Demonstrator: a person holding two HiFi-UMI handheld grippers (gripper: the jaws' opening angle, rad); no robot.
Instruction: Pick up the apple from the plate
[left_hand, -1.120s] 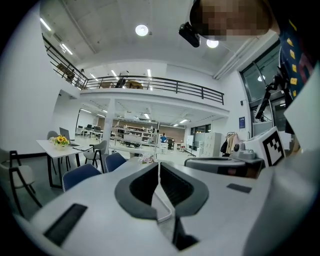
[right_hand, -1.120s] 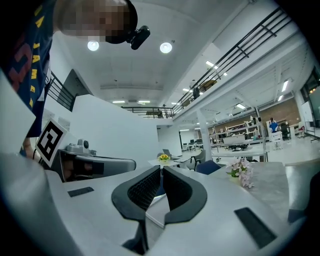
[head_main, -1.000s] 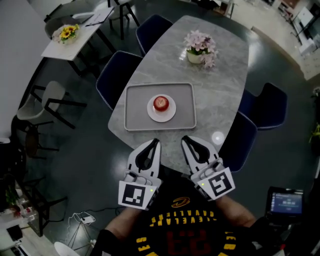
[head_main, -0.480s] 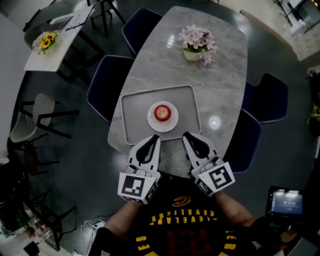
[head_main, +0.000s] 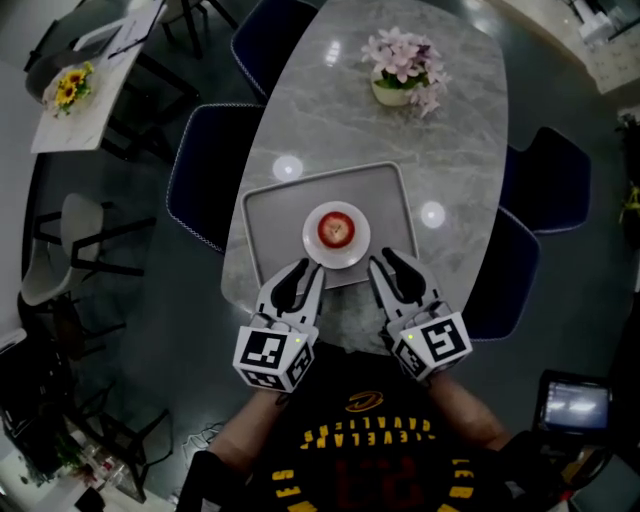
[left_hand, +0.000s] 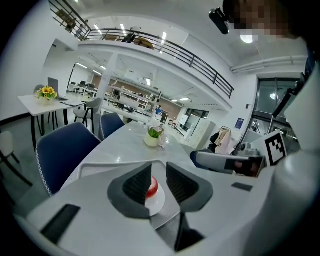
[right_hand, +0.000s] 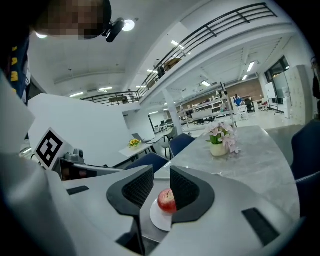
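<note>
Apple (head_main: 336, 229) sits on the white plate (head_main: 356, 251) in the tray (head_main: 262, 210), just ahead of both grippers & between them. R gripper (head_main: 386, 262): jaws just opened a bit, nothing in them, apple nearly lines up w/ the gap. L gripper (head_main: 301, 268): small gap, empty too.

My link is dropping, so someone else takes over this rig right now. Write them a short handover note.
Left gripper: open and empty, near the tray's front edge.
Right gripper: its fingers have just been opening. Nothing is between them; the apple lies just ahead.
The apple sits on the white plate, which is on the grey tray on the table.
Done: nothing grasped yet.
Left to do: reach the apple, close on it and lift it off the plate.
</note>
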